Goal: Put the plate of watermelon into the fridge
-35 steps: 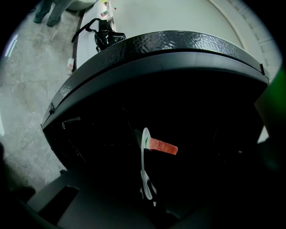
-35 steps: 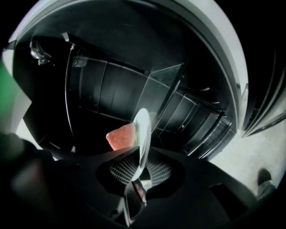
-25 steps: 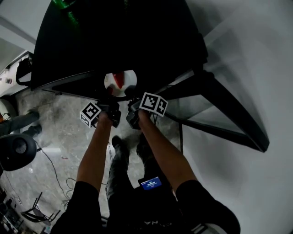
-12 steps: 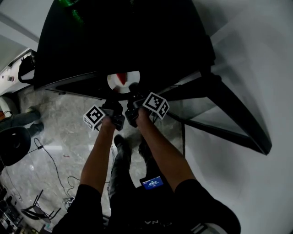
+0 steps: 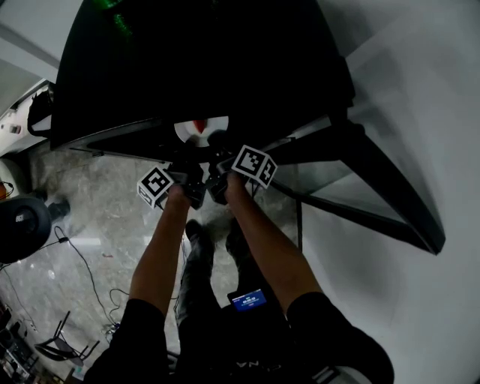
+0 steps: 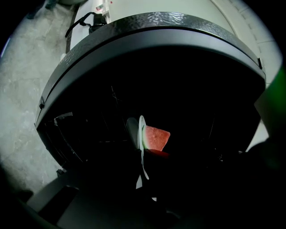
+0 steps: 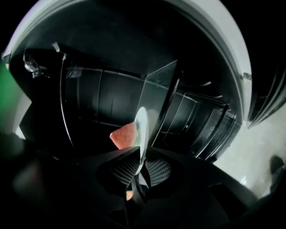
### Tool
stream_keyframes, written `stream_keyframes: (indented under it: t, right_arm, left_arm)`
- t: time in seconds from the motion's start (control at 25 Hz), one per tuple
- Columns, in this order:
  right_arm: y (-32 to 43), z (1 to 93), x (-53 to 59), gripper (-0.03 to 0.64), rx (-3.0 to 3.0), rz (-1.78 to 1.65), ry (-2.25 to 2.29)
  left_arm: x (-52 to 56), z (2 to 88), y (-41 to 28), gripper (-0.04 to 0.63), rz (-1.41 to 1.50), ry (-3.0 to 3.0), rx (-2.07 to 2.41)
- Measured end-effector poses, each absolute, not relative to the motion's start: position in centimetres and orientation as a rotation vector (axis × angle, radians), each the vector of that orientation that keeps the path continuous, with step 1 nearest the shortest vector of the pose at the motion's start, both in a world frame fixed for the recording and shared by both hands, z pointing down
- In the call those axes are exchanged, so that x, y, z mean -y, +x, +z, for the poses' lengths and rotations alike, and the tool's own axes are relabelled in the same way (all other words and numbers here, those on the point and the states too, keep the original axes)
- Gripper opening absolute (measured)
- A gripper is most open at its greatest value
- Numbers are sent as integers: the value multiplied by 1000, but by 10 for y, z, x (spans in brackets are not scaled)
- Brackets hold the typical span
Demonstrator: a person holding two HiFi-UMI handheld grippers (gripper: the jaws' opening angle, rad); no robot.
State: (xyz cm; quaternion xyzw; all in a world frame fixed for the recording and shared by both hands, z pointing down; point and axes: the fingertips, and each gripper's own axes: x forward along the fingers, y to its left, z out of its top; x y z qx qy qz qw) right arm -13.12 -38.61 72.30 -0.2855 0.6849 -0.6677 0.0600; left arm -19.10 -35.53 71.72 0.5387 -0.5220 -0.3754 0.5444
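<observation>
A white plate [image 5: 196,127] carrying a red watermelon wedge [image 5: 199,124] sits at the mouth of the dark, open fridge [image 5: 202,67]. Both grippers hold its near rim: the left gripper [image 5: 189,174] from the left, the right gripper [image 5: 219,166] from the right. In the left gripper view the plate [image 6: 141,143] stands edge-on with the watermelon [image 6: 156,137] to its right; the jaws there are lost in darkness. In the right gripper view the ribbed pads [image 7: 157,170] of the right gripper [image 7: 141,167] clamp the plate [image 7: 142,127], and the watermelon [image 7: 123,135] shows on its left.
The fridge door [image 5: 360,180] hangs open to the right with glass shelves [image 7: 156,98] inside. Something green [image 5: 118,22] glows deep in the fridge. A black stool [image 5: 22,229] and cables [image 5: 86,277] lie on the marble floor at left. A white wall [image 5: 420,90] is at right.
Both grippers and the plate have moved forward and up, further into the fridge opening. Less of the plate shows in the head view now.
</observation>
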Motion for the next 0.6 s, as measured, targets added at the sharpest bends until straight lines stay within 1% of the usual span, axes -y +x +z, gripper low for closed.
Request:
stream_keyframes:
  t: [0.4,0.6]
  right_arm:
    - [-127,718,371,51,-2260,-1971,-777]
    - [-115,715,369,49,-2418,-1843,-896]
  left_arm:
    - [364,713,-198,20,-928,1263,1242]
    - [364,717,-200,20,-892,1247,1274]
